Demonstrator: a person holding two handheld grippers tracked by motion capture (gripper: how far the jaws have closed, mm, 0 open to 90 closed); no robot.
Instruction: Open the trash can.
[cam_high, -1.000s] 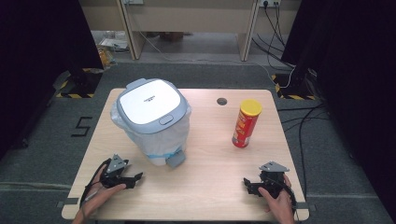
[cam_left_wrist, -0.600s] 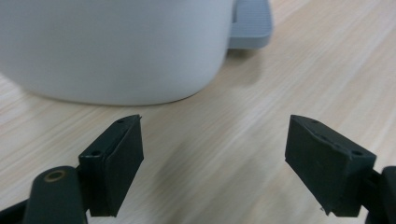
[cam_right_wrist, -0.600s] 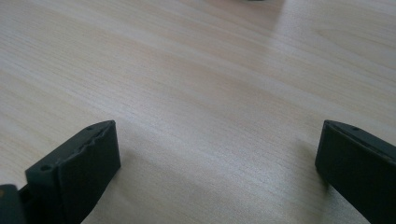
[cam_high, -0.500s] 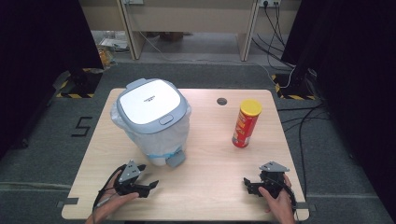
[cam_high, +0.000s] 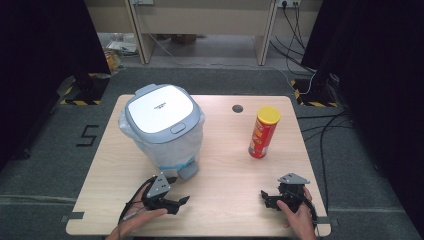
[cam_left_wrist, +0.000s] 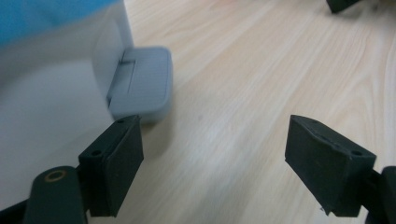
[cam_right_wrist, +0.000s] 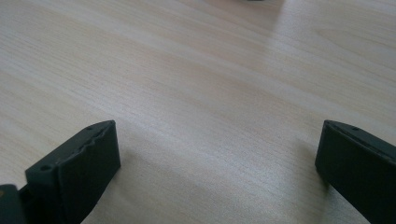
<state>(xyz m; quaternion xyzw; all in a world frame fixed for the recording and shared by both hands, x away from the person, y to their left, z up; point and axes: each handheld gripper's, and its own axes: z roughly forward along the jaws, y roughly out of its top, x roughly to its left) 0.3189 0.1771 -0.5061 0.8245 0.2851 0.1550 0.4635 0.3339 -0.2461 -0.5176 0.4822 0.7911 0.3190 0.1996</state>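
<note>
Wooden surface (cam_high: 225, 165), pale grain, rounded corners, standing on grey floor with dark curtains at both sides. Item 1: one pedal bin (cam_high: 162, 125), grey lid shut, plastic liner showing below the rim, toward the far left corner; its one grey foot pedal (cam_high: 189, 171) juts toward the near edge. Item 2: one red crisp can (cam_high: 263, 132), yellow lid, upright, toward the right edge, well apart from the bin. Item 3: two grippers. Left gripper (cam_high: 182, 201), near edge, jaws spread and empty, just beside the pedal. Right gripper (cam_high: 264, 195), near right corner, jaws spread and empty over bare wood. Risk, judged: a hard or off-centre press on the pedal could slide or tip the light bin; a slipping jaw could snag the liner.
</note>
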